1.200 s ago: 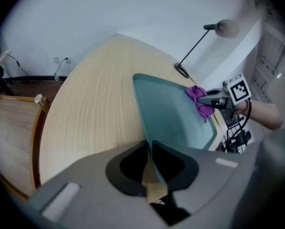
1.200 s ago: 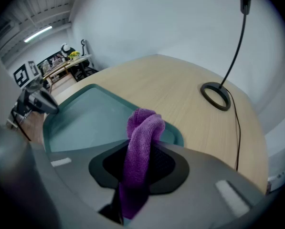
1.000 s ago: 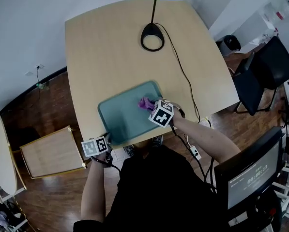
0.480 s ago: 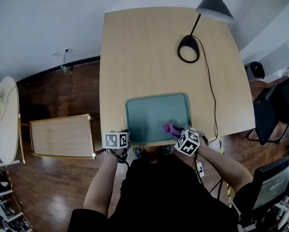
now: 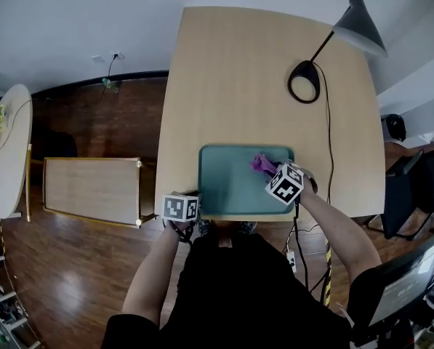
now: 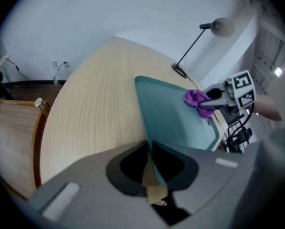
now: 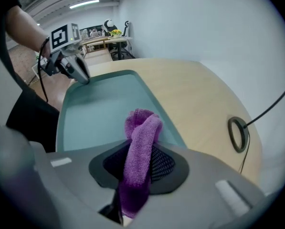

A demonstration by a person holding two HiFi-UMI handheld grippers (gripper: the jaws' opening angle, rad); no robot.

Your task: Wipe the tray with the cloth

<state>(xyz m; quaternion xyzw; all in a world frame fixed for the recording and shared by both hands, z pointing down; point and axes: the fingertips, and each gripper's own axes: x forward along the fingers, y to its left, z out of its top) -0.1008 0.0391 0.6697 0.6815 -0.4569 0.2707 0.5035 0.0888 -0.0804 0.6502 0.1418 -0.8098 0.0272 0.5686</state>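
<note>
1. cloth (image 5: 261,163), bright purple and bunched, sits at the upper right corner of the tray (image 5: 231,184) in the head view, just right of centre frame. the right gripper (image 5: 272,173) is clenched on it, with a fold of terry pinched between the jaws and a rounded loop poking out past the tips.
2. from that gripper the bare tray runs off to the left and down the frame, toward the left gripper (image 5: 195,199). that, i'd say, is the way the next stroke has to travel.
3. the tray's long axis lies left to right across the head view, parallel to the near edge of the table (image 5: 238,71), so a sweep along the far rim would cover the most ground.
4. the left gripper is clamped tight on the tray's lower left corner, with the rim nipped between its jaws. it looks to be pinning the tray in place, and it is the one farther from the cloth.
5. the two grippers sit at opposite corners of the tray, well apart, so the wiping falls to the right one.
6. the tray itself is a flat teal rectangle with rounded corners and a low raised rim. it is smooth and carries nothing but the cloth, and i can make out no spill or crumb on it.
7. the lamp base (image 5: 304,82) stands further up the frame on the table, apart from the tray.
</note>
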